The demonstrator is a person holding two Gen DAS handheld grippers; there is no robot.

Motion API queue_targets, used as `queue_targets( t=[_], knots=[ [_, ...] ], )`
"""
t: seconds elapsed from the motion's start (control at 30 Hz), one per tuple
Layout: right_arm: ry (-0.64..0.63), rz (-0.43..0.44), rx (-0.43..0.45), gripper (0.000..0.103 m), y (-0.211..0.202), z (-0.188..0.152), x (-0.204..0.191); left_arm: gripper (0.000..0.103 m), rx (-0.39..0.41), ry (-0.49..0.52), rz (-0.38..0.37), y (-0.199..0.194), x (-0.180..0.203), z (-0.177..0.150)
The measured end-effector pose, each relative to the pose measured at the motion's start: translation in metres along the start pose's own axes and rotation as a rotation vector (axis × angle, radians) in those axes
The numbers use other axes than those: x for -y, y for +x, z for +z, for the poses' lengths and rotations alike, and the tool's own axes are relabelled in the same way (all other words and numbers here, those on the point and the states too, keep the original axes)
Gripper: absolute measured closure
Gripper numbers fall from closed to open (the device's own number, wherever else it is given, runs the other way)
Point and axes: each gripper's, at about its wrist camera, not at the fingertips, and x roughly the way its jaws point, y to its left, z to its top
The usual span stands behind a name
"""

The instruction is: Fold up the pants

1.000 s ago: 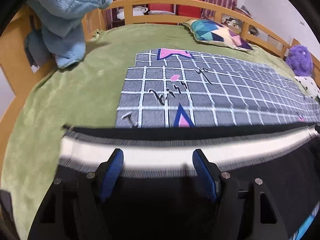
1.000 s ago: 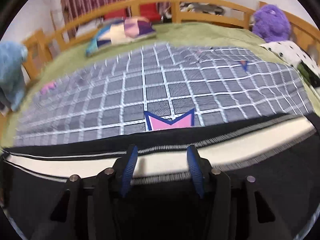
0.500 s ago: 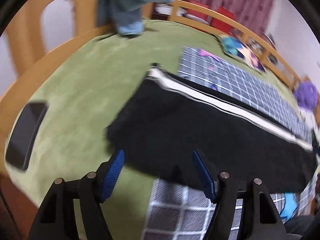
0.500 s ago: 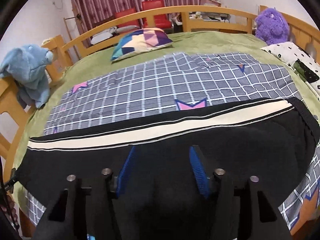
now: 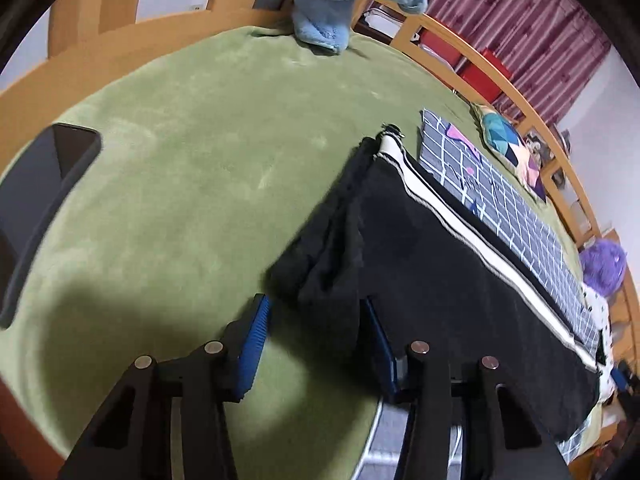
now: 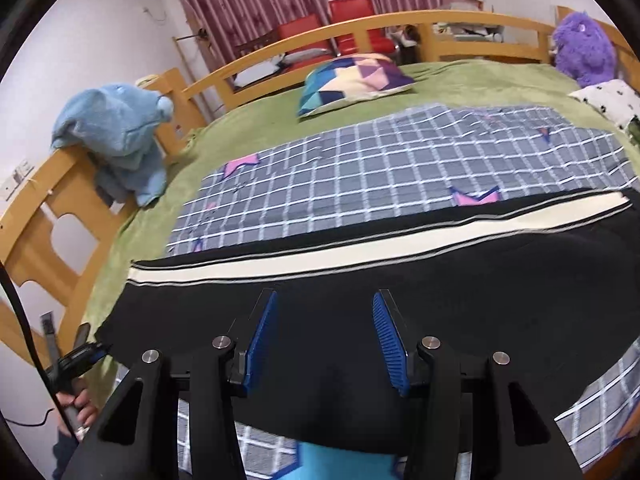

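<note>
Jaws apart on both grippers over pants [image 6: 400, 280]; only left view shows phone [image 5: 40, 200].

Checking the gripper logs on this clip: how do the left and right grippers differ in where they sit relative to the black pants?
The left gripper is at the pants' bunched end corner, over green blanket; the right gripper hovers over their flat middle. Both are open, gripping nothing.

Both grippers [image 5: 312, 344] [image 6: 326, 340]: black frames, ribbed blue pads, silver round screws.
</note>
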Motion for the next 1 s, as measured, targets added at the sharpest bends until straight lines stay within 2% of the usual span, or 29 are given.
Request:
queue_targets(
  t=[0.13, 0.27, 0.3, 0.4, 0.5, 0.6, 0.67, 0.77, 0.8, 0.83, 1.0],
  knots=[
    [0.018, 0.044, -0.042, 0.053, 0.008, -0.007, -0.007, 0.058, 0.01, -0.071, -0.043, 0.015, -0.008, 0.014],
    [0.062, 0.061, -0.051, 0.053, 0.013, -0.007, -0.003, 0.07, 0.012, -0.079, -0.052, 0.019, -0.011, 0.02],
    [0.064, 0.054, -0.055, 0.053, 0.014, -0.007, -0.003, 0.074, 0.017, -0.078, -0.047, 0.017, -0.009, 0.021],
    [0.063, 0.019, -0.051, 0.053, 0.012, -0.008, -0.005, 0.076, 0.039, -0.035, 0.014, 0.004, 0.006, 0.02],
    [0.05, 0.002, -0.044, 0.053, 0.011, -0.006, -0.007, 0.078, 0.113, 0.092, 0.088, -0.024, 0.049, 0.026],
    [0.059, -0.016, -0.053, 0.053, 0.011, -0.006, -0.004, 0.078, 0.185, 0.256, 0.113, -0.051, 0.103, 0.028],
    [0.075, -0.018, -0.04, 0.055, 0.008, -0.006, 0.0, 0.078, 0.231, 0.394, 0.112, -0.071, 0.154, 0.021],
    [0.058, -0.061, 0.008, 0.055, -0.004, -0.007, 0.007, 0.079, 0.249, 0.541, 0.051, -0.089, 0.221, 0.006],
    [0.04, -0.116, 0.02, 0.055, -0.01, -0.007, 0.011, 0.079, 0.243, 0.585, 0.022, -0.092, 0.247, -0.004],
    [0.029, -0.148, 0.023, 0.055, -0.014, -0.006, 0.015, 0.079, 0.232, 0.619, -0.001, -0.093, 0.269, -0.014],
    [-0.013, -0.195, 0.047, 0.055, -0.043, -0.009, 0.043, 0.081, 0.133, 0.763, -0.118, -0.077, 0.366, -0.071]
  ],
)
